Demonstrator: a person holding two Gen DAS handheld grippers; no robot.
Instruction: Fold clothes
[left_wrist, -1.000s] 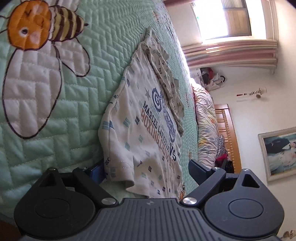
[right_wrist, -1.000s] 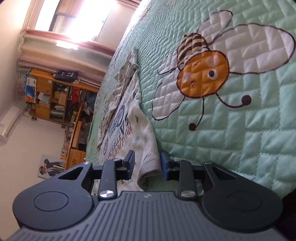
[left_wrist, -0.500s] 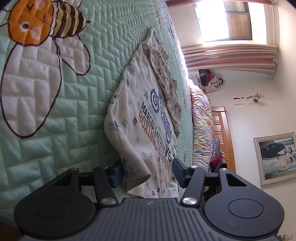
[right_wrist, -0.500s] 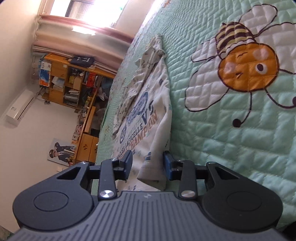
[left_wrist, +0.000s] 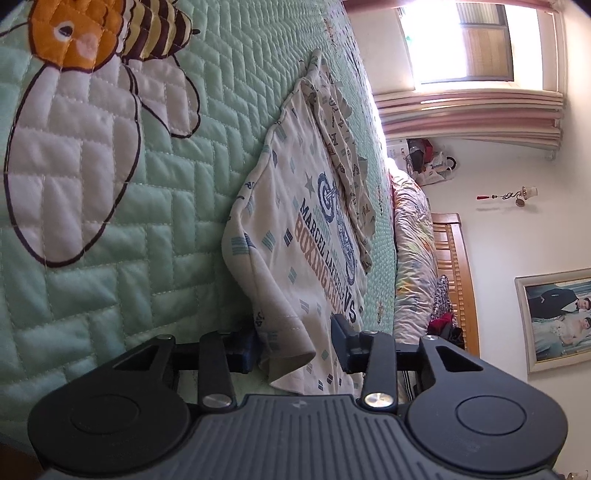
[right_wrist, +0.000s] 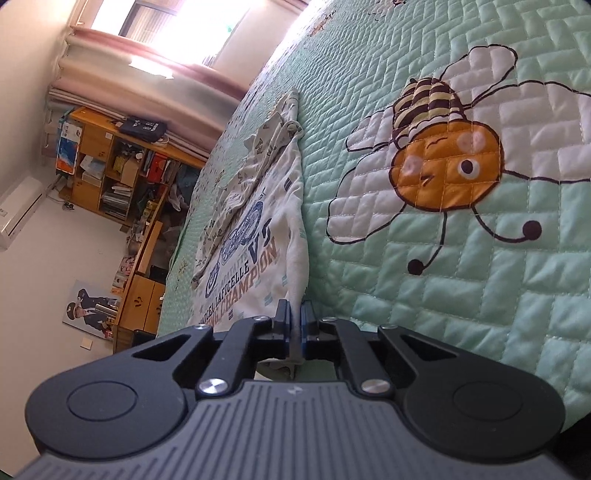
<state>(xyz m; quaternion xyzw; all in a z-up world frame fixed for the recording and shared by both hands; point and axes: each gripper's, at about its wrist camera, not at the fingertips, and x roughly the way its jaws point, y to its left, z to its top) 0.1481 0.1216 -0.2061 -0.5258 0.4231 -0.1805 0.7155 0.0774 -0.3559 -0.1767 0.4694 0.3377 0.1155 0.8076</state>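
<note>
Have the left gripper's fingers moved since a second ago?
Yes. The left gripper has been closing around the white printed T-shirt's hem on the green quilted bedspread.

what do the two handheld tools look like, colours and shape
Both look alike. The left tool and right tool each have a grey ribbed body with a small pale mark, flanked by two round black discs. Black linkage arms with silver screws run forward to two black fingers faced with blue pads. No cables, sleeves or hands are in view.
</note>
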